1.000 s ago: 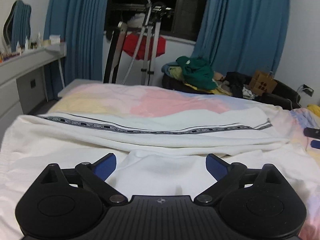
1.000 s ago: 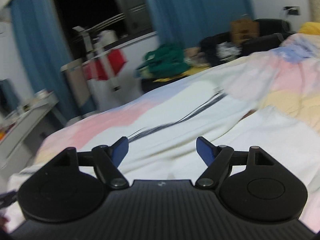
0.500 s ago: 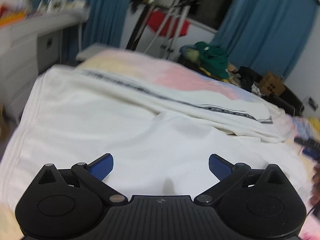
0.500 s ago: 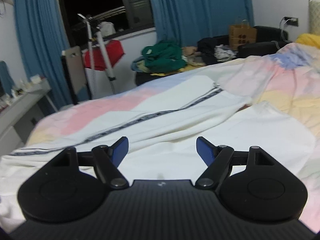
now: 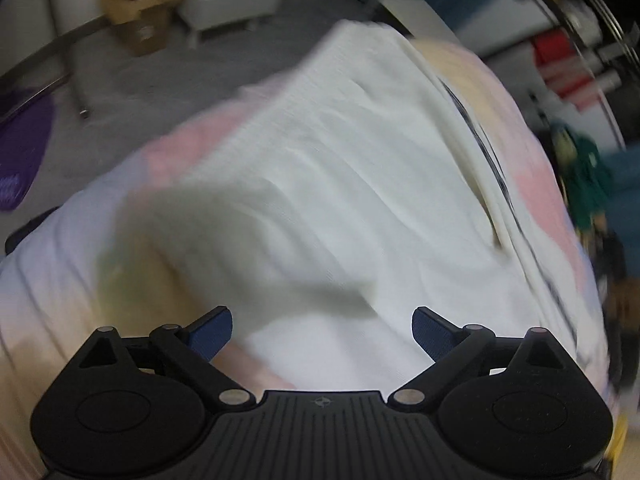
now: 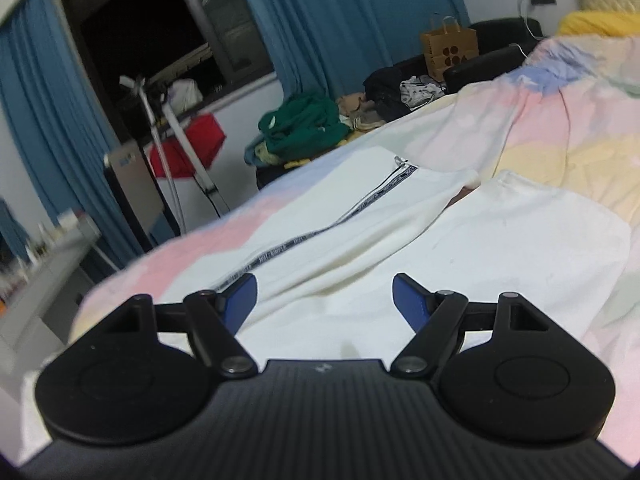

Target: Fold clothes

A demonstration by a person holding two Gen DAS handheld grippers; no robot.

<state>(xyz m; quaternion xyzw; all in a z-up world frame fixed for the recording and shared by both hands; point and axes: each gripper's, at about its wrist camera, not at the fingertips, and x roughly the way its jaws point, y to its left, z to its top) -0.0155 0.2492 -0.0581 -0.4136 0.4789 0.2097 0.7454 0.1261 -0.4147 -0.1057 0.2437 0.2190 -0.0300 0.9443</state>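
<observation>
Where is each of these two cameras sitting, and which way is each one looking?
Left wrist: on the left gripper, tilted steeply down at the white garment, the bedspread and the floor; only its open blue fingers show.
Right wrist: on the right gripper, looking across the bed toward the curtains and window; only its open fingers show.
Shared: the garment and its black trim.

White garment (image 6: 420, 232), pastel-patched bedsheet (image 6: 560, 128)

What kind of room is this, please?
Most likely a bedroom in a home: a bed with a pastel bedsheet, blue curtains beside a dark window, and a pile of clothes nearby.
</observation>
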